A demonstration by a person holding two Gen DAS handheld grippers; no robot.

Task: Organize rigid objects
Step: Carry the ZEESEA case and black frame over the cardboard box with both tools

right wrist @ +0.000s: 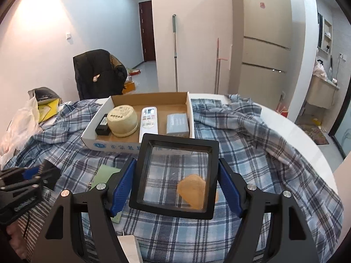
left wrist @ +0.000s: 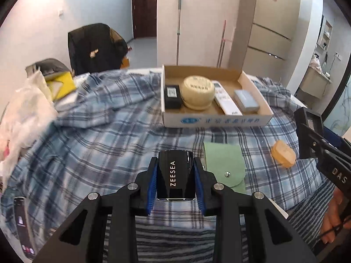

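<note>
My left gripper (left wrist: 176, 176) is shut on a glossy black ZEESEA case (left wrist: 176, 174), held above the plaid cloth. My right gripper (right wrist: 175, 173) is shut on a black square-framed clear box (right wrist: 175, 173); it also shows in the left wrist view (left wrist: 308, 135) at the right edge. A cardboard tray (left wrist: 210, 120) (right wrist: 105, 145) lies ahead, holding a black box (left wrist: 172, 96), a round cream tin (left wrist: 197, 92), a white remote (left wrist: 226, 100) and a grey-blue box (left wrist: 245, 100). An orange pill case (left wrist: 283, 153) (right wrist: 193, 190) lies on the cloth, seen through the clear box.
A green pouch (left wrist: 226, 168) lies on the plaid cloth (left wrist: 98, 142) just right of the left gripper. A phone (left wrist: 23, 223) lies at the near left. Plastic bags (left wrist: 24, 114) and a yellow box (left wrist: 59, 85) sit at the left. A chair with a black jacket (left wrist: 94, 48) stands behind.
</note>
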